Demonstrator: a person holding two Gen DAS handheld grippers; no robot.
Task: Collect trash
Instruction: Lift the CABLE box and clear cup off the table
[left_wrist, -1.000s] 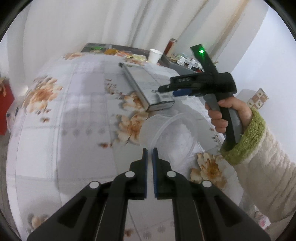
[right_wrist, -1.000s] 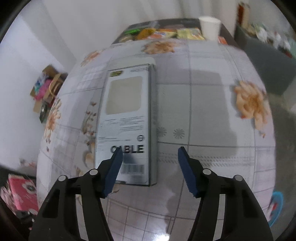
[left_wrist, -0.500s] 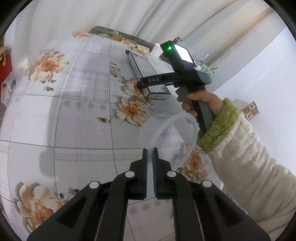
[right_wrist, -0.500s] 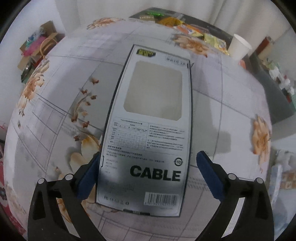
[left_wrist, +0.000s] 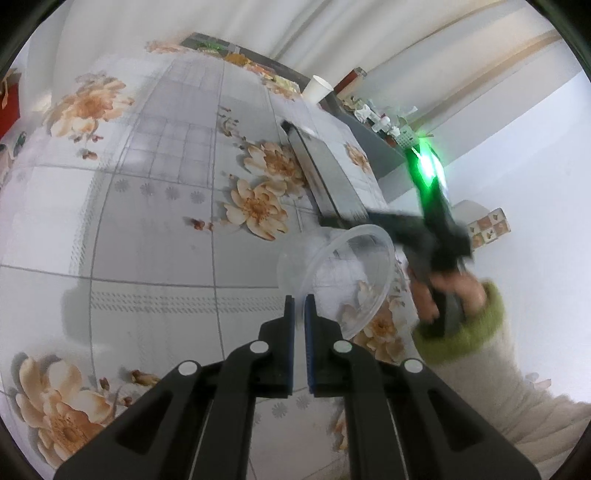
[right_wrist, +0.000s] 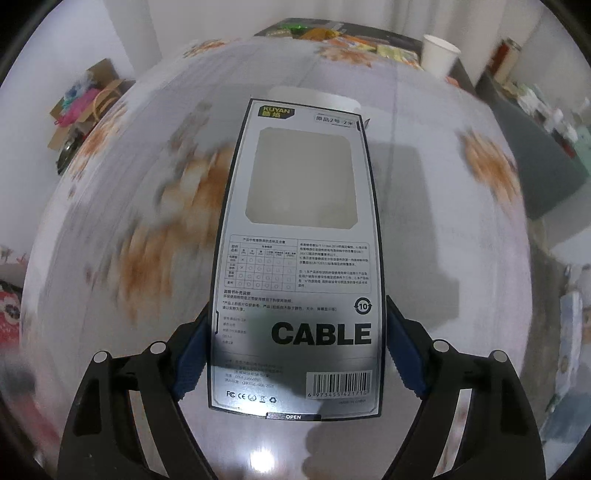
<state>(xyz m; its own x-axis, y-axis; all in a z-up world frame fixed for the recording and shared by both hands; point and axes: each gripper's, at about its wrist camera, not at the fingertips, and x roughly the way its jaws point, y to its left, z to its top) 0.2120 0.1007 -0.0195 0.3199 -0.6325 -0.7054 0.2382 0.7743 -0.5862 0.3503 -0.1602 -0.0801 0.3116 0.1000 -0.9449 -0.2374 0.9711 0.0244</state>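
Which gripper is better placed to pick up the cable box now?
Right. The right gripper straddles the cable box, one finger at each long side. The left gripper is shut on the clear plastic cup.

Left wrist view: slantwise down across floral-tiled bench (left_wrist: 147, 221); right wrist view: steeply down, close above long grey printed cable box (right_wrist: 299, 258); shared: box (left_wrist: 325, 177), white paper cup (left_wrist: 317, 88).

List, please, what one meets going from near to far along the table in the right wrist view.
Right gripper with open jaws → grey rectangular cardboard box printed CABLE → white paper cup at the far edge of the floral table.
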